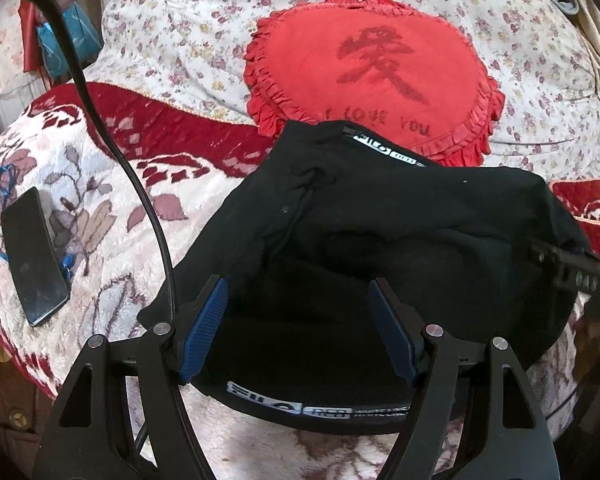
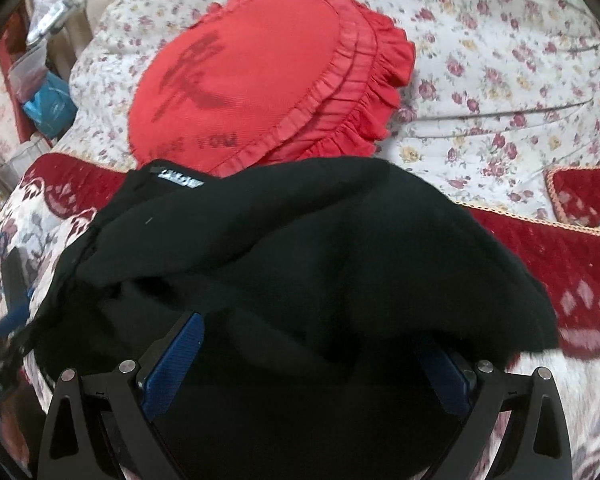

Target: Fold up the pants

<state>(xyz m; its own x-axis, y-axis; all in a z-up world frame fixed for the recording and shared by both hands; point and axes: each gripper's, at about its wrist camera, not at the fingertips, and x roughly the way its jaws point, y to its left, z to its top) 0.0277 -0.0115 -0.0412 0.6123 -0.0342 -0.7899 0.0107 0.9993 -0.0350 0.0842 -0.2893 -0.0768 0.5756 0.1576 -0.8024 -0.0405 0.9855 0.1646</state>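
The black pants [image 1: 380, 232] lie bunched on a floral blanket [image 1: 100, 200], with a white logo band at the near hem [image 1: 284, 404] and another label at the far edge [image 1: 384, 148]. My left gripper [image 1: 298, 292] is open just above the near part of the pants, its blue pads [image 1: 204, 328] wide apart. In the right wrist view the pants [image 2: 300, 240] drape over my right gripper [image 2: 312, 332], which is open; cloth hides its fingertips, and the blue pads [image 2: 172, 364] show at both sides. The right gripper's finger shows in the left wrist view [image 1: 568, 268] at the pants' right edge.
A red heart-shaped cushion [image 1: 376, 72] rests on a floral quilt [image 1: 180, 28] right behind the pants. A black phone [image 1: 34, 256] with a blue cable lies at left. A black cable [image 1: 100, 120] arcs across the left wrist view. The blanket's red border [image 2: 560, 256] runs at right.
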